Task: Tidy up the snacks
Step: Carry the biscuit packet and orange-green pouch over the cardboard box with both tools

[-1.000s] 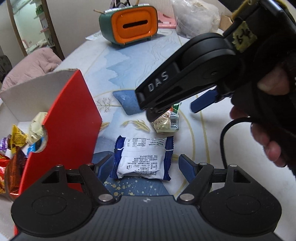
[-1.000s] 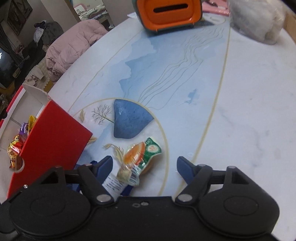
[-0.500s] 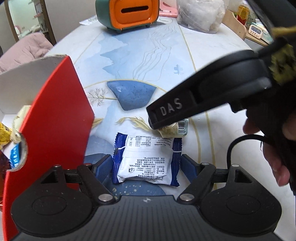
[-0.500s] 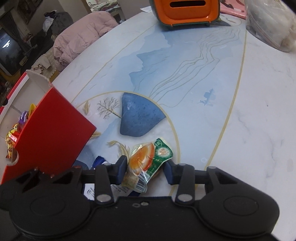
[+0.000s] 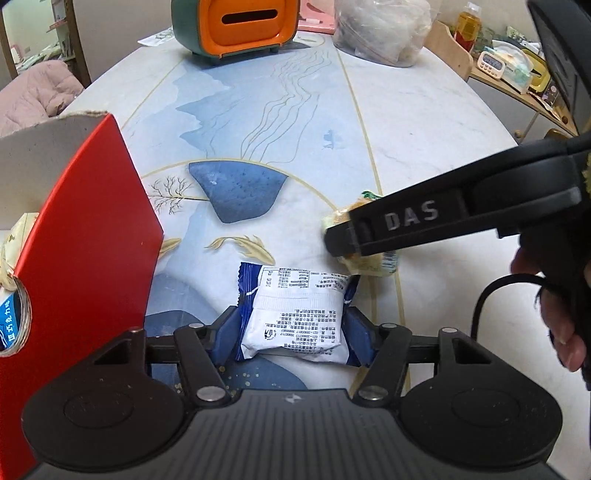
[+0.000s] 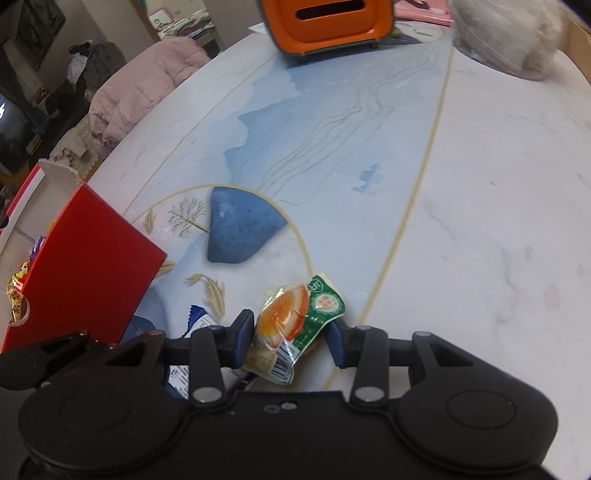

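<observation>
My left gripper (image 5: 293,330) is shut on a white and blue snack packet (image 5: 295,314) that rests on the table. My right gripper (image 6: 291,332) is shut on a green and orange snack packet (image 6: 295,321), just right of the white packet; its side shows in the left wrist view (image 5: 406,225). A red cardboard box (image 5: 85,258) stands open at the left with several snack packets (image 5: 11,325) inside. It also shows in the right wrist view (image 6: 85,266).
An orange and green box (image 5: 236,26) stands at the far edge of the patterned table (image 5: 424,129). A clear bag of white stuff (image 5: 380,29) sits at the far right. A pink jacket (image 6: 147,81) lies beyond the table's left edge.
Both grippers closed on their packets. The left moved forward around the white packet and gripped it. The right shut on the green and orange packet and shifted it slightly right.
</observation>
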Action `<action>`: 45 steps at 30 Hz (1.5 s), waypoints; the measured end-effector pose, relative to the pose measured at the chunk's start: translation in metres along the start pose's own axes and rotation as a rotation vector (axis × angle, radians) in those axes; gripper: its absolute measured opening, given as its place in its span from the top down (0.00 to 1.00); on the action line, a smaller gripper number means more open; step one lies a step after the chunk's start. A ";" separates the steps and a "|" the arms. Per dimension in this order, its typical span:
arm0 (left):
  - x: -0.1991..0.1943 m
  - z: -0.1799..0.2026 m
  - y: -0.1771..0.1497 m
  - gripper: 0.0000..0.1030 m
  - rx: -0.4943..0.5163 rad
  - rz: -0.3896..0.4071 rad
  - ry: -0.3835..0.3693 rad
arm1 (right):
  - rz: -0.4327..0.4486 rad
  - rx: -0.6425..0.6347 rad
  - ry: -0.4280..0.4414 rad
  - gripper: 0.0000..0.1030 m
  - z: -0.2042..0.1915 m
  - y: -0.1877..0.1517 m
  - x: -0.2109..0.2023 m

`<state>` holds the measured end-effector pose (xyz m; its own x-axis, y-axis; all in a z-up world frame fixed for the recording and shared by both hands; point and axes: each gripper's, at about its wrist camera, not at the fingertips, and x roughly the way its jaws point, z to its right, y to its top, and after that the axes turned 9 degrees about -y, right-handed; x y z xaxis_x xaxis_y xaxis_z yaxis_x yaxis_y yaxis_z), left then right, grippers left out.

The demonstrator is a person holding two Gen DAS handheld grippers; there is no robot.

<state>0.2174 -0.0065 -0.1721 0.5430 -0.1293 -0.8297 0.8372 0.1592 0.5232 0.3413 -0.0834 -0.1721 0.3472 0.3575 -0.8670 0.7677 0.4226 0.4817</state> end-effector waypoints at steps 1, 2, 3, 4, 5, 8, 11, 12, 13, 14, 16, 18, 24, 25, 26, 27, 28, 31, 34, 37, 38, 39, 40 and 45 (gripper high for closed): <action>-0.002 0.001 0.000 0.43 0.005 0.004 0.001 | 0.003 0.009 -0.001 0.60 0.002 -0.001 -0.003; -0.004 0.002 0.000 0.44 0.005 0.005 -0.001 | 0.007 0.016 -0.002 0.60 0.004 -0.003 -0.006; -0.005 0.003 0.000 0.44 -0.003 0.001 -0.010 | 0.011 0.022 -0.003 0.60 0.006 -0.005 -0.009; -0.006 0.003 0.000 0.44 -0.011 -0.001 -0.015 | 0.014 0.026 -0.006 0.60 0.008 -0.006 -0.013; -0.007 0.003 -0.001 0.44 -0.015 -0.001 -0.014 | 0.016 0.030 -0.009 0.60 0.009 -0.008 -0.016; -0.012 0.003 -0.005 0.45 -0.024 -0.002 -0.021 | 0.026 0.050 -0.013 0.60 0.013 -0.014 -0.027; -0.020 0.003 -0.009 0.45 -0.028 0.003 -0.028 | 0.038 0.051 -0.013 0.60 0.012 -0.022 -0.041; -0.022 0.003 -0.011 0.45 -0.029 0.004 -0.031 | 0.042 0.050 -0.012 0.60 0.012 -0.024 -0.046; -0.026 0.003 -0.012 0.45 -0.031 0.007 -0.032 | 0.045 0.048 -0.011 0.61 0.010 -0.027 -0.050; -0.030 0.003 -0.014 0.45 -0.034 0.007 -0.035 | 0.050 0.044 -0.011 0.61 0.009 -0.030 -0.056; -0.039 0.002 -0.018 0.45 -0.045 0.009 -0.048 | 0.059 0.039 -0.014 0.60 0.006 -0.035 -0.066; -0.049 0.002 -0.022 0.45 -0.044 0.015 -0.055 | 0.069 0.034 -0.014 0.60 0.002 -0.040 -0.077; -0.084 -0.001 -0.030 0.45 -0.060 0.039 -0.063 | 0.103 0.025 -0.011 0.61 -0.011 -0.057 -0.110; -0.091 -0.003 -0.031 0.45 -0.061 0.049 -0.065 | 0.109 0.024 -0.011 0.61 -0.014 -0.059 -0.115; -0.097 -0.004 -0.032 0.45 -0.060 0.059 -0.067 | 0.115 0.023 -0.011 0.61 -0.017 -0.062 -0.119; -0.104 -0.005 -0.033 0.45 -0.059 0.067 -0.068 | 0.121 0.022 -0.012 0.61 -0.020 -0.064 -0.124; -0.111 -0.005 -0.033 0.45 -0.055 0.076 -0.066 | 0.126 0.021 -0.014 0.60 -0.023 -0.066 -0.128; -0.129 -0.009 -0.035 0.45 -0.051 0.100 -0.068 | 0.142 0.015 -0.015 0.60 -0.033 -0.071 -0.140; -0.146 -0.016 -0.036 0.45 -0.048 0.117 -0.064 | 0.159 0.008 -0.016 0.60 -0.046 -0.074 -0.151; -0.162 -0.025 -0.036 0.45 -0.043 0.138 -0.055 | 0.180 -0.001 -0.012 0.60 -0.060 -0.074 -0.161; -0.167 -0.029 -0.035 0.45 -0.045 0.142 -0.057 | 0.187 -0.003 -0.010 0.60 -0.065 -0.074 -0.164; -0.172 -0.034 -0.034 0.45 -0.048 0.148 -0.058 | 0.194 -0.007 -0.009 0.60 -0.071 -0.073 -0.166; -0.176 -0.038 -0.034 0.45 -0.050 0.153 -0.059 | 0.200 -0.011 -0.008 0.60 -0.076 -0.072 -0.168; -0.196 -0.066 -0.031 0.44 -0.055 0.175 -0.055 | 0.223 -0.025 -0.007 0.61 -0.105 -0.064 -0.173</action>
<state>0.0806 0.0784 -0.0384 0.6840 -0.1476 -0.7144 0.7257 0.2371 0.6459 0.1755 -0.0852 -0.0398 0.5106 0.4388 -0.7394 0.6581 0.3540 0.6645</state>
